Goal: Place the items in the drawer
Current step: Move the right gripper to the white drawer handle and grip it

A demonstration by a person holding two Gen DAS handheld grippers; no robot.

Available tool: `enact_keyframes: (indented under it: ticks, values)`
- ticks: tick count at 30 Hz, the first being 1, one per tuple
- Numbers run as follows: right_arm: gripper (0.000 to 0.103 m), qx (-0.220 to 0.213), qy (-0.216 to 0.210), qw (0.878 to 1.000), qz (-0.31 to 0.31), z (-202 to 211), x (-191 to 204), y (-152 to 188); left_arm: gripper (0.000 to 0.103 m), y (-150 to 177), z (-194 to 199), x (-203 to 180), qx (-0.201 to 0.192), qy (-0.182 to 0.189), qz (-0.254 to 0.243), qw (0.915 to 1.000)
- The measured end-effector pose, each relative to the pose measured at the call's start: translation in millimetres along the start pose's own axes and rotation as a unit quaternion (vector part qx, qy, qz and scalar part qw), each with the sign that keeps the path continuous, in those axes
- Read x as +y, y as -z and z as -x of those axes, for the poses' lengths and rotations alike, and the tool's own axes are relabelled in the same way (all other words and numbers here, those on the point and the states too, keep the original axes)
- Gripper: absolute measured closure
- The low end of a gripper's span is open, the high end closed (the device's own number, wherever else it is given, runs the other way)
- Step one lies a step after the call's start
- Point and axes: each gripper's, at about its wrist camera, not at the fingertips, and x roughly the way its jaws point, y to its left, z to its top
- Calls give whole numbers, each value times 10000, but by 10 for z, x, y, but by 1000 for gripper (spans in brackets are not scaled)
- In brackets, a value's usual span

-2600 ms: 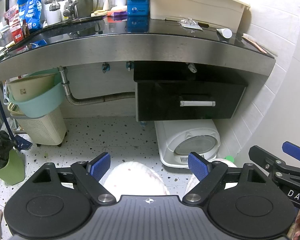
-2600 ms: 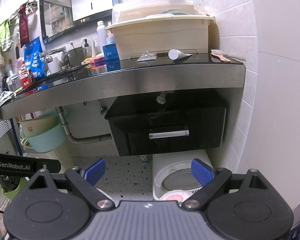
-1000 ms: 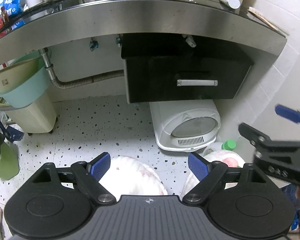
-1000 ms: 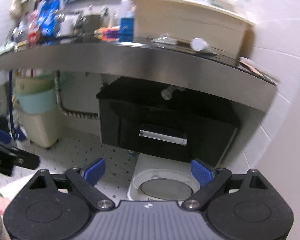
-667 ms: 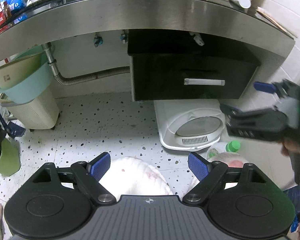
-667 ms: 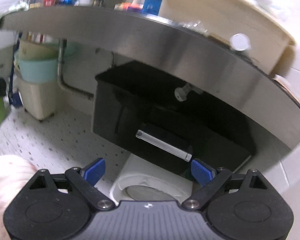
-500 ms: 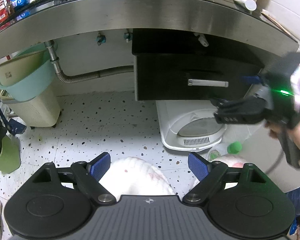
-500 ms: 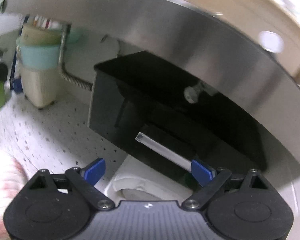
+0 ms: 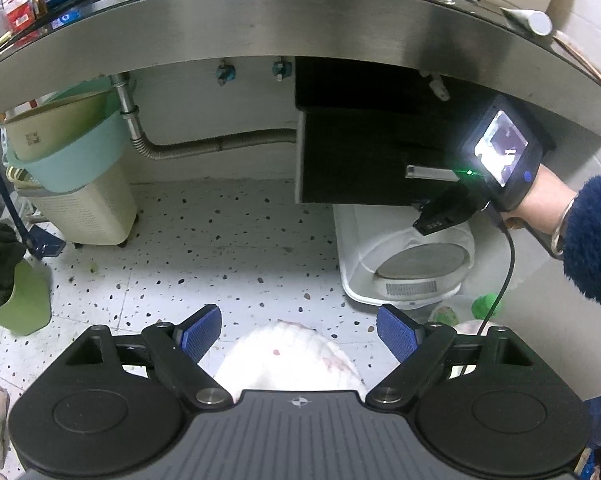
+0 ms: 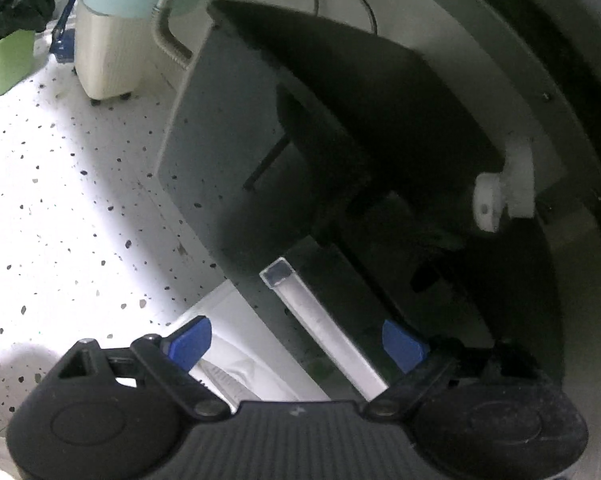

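Drawer (image 9: 364, 164) is closed, nothing placed yet. Right gripper (image 10: 296, 340) is closing, handle (image 10: 320, 320) seemingly between its fingers, untouched; left gripper (image 9: 298, 334) is released, empty.

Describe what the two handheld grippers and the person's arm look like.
Both the left gripper and right gripper are black, with round hinge discs and blue finger pads. The right one carries a lit screen, green light and black cable. The sleeve is fuzzy navy, with a bangle.
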Motion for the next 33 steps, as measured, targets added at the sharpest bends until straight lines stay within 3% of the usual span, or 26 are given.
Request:
enact_keyframes:
  ticks: [12,13,19,33]
  values:
    - [11,367,-480,9979,227,-350,-87,-78,18,-66,-148,52,179,-52,72,9998]
    - [7,390,-501,9978,205,-377,-88,-77,18,-66,-154,59,187,-54,81,9998]
    - [0,391,-485,9979,163,-431,-68,-94,18,-78,-171,104,210,-68,176,9996]
    - [0,430,-559,9972,264,-424,-75,-131,18,-69,-176,102,216,-32,221,9995]
